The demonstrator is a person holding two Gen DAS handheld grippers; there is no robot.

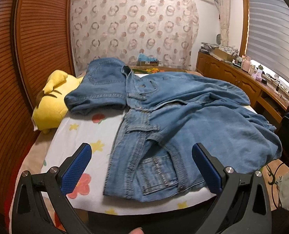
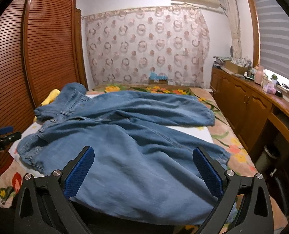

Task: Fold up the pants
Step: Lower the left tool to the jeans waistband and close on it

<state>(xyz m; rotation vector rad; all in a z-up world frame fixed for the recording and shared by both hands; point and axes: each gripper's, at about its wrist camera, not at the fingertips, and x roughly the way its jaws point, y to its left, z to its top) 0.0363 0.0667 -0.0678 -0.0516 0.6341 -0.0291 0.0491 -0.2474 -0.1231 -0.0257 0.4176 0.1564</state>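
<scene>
Blue denim pants [image 1: 183, 120] lie spread and rumpled across the bed, waistband [image 1: 154, 171] toward the left gripper, legs running off to the right. My left gripper [image 1: 141, 156] hovers open just above the waistband, nothing between its blue pads. In the right wrist view the pants [image 2: 136, 136] fill the foreground, with one leg [image 2: 154, 107] stretched further back. My right gripper [image 2: 143, 159] is open over the near leg, holding nothing. The left gripper [image 2: 2, 134] shows at that view's left edge.
A folded denim piece [image 1: 99, 87] rests on a yellow plush toy [image 1: 50, 101] at the bed's far left. The flowered bedsheet [image 1: 80, 132] covers the bed. A slatted wooden wardrobe [image 2: 46, 44] stands left; a cluttered wooden cabinet [image 2: 247, 97] runs along the right.
</scene>
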